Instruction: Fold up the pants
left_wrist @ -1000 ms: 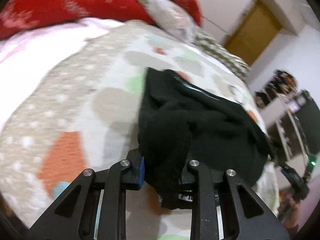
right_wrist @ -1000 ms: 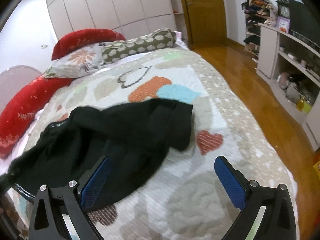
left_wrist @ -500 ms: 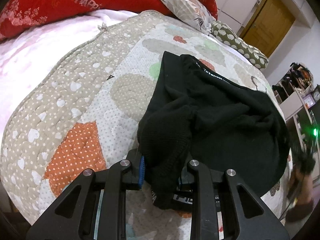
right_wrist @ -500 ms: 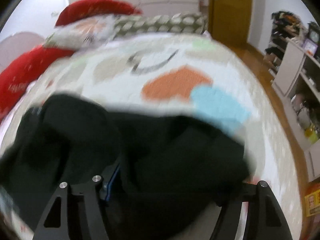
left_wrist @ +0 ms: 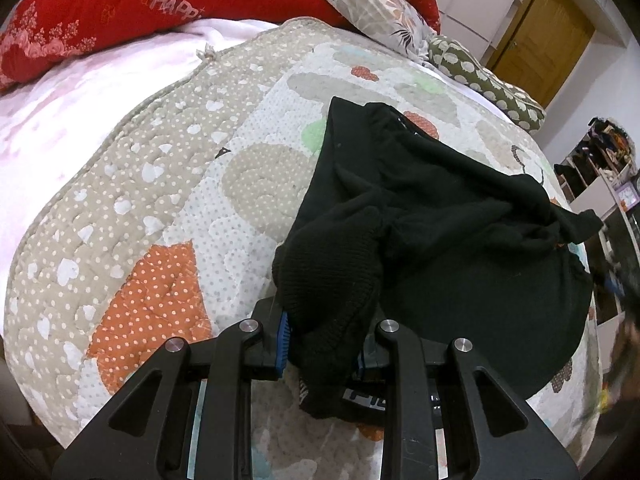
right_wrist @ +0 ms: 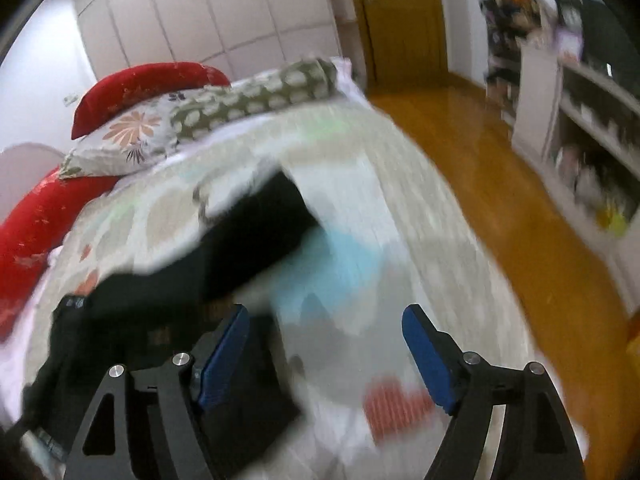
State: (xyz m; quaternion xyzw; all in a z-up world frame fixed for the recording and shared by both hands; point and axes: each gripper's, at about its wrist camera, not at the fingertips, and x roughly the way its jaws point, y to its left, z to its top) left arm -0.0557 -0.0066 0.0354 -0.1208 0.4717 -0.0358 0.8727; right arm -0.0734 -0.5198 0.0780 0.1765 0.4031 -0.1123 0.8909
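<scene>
Black pants point(left_wrist: 440, 240) lie crumpled on a patterned quilt point(left_wrist: 160, 200) on the bed. My left gripper point(left_wrist: 324, 344) is shut on a bunched ribbed end of the pants near the bed's front edge. In the blurred right wrist view, the pants point(right_wrist: 224, 280) lie to the left and under the left finger. My right gripper point(right_wrist: 324, 356) is open and empty above the quilt point(right_wrist: 380, 220), beside the pants' edge.
Red pillows point(left_wrist: 120, 12), a floral pillow point(left_wrist: 372, 4) and a green spotted bolster point(left_wrist: 480, 76) lie at the bed's head. A wooden floor point(right_wrist: 500, 184), a door point(left_wrist: 540, 36) and white shelves point(right_wrist: 580, 120) are to the right of the bed.
My right gripper swept over the pants and has come back open, now right of them. My left gripper keeps its hold; the pants have spread a little.
</scene>
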